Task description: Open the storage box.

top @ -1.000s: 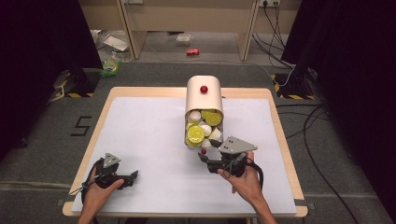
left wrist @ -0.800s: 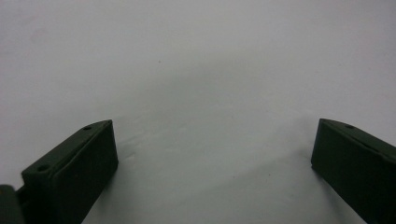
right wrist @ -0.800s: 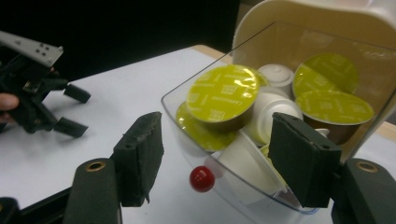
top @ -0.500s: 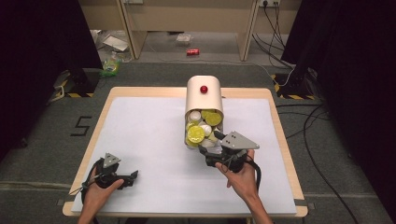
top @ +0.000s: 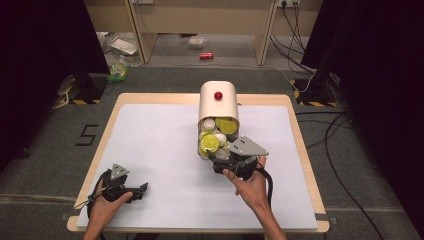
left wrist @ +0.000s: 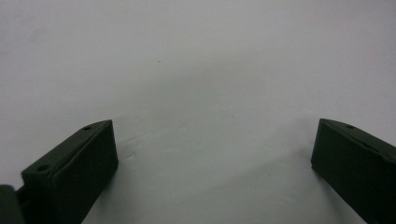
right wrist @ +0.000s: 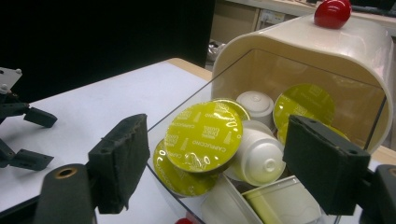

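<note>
On the white table (top: 150,150), the right gripper (right wrist: 219,163) has just been opening and now stands with jaws apart and gripping nothing at the mouth of the tipped container (top: 218,102), the green-lidded capsule (right wrist: 204,136) between them ungripped, ready for pickup, while the left gripper (top: 141,189) rests open.

Capsule container (top: 218,107): rear interior hidden behind the stacked capsules (right wrist: 205,136); total count cannot be told. The right gripper (top: 221,159) and its grey plate cover the near end of the drawer in the high view. Lower capsules are cut off by the bottom edge of the right gripper view. Foil print beyond "cappuccino" too small to read. Floor debris (top: 120,70) behind the table too small to identify.
</note>
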A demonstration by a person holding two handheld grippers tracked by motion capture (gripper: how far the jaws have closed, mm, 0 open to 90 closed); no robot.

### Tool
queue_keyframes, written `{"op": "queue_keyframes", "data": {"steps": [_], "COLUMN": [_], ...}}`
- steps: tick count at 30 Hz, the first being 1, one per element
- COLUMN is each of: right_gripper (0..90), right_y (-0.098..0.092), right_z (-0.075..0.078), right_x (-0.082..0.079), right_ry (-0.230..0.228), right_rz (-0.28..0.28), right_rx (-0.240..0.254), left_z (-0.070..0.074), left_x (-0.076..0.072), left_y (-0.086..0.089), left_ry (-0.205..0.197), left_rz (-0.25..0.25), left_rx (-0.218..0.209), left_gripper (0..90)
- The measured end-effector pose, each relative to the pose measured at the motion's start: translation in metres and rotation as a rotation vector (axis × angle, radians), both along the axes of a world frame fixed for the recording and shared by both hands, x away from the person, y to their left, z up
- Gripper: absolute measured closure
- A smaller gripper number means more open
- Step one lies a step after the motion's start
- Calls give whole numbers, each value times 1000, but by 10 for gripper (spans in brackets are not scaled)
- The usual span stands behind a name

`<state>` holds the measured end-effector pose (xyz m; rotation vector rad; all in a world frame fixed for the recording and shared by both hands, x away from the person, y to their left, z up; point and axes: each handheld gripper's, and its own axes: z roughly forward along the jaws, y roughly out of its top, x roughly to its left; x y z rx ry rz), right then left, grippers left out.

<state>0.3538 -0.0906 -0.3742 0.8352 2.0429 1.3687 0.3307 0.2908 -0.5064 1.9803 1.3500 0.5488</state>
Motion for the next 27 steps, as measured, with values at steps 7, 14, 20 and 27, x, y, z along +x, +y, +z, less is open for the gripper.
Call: {"op": "queue_keyframes", "data": {"steps": [7, 14, 20, 27], "right_gripper": [196, 190, 190, 190], "right_y": [11, 23, 26, 26], "right_z": [1, -4, -4, -5], "right_x": [5, 9, 12, 16], "right_ry": [-7, -17, -14, -3], "right_rz": [5, -15, -25, -40], "right_rx": [-25, -84, -86, -93], "left_z": [0, 0, 0, 0], "left_x": [0, 0, 0, 0], "left_y": [0, 0, 0, 0], "left_ry": [-1, -1, -1, 0], "left_rz": [1, 1, 1, 1], "left_rx": [0, 0, 1, 1], "left_gripper": [0, 0, 0, 0]}}
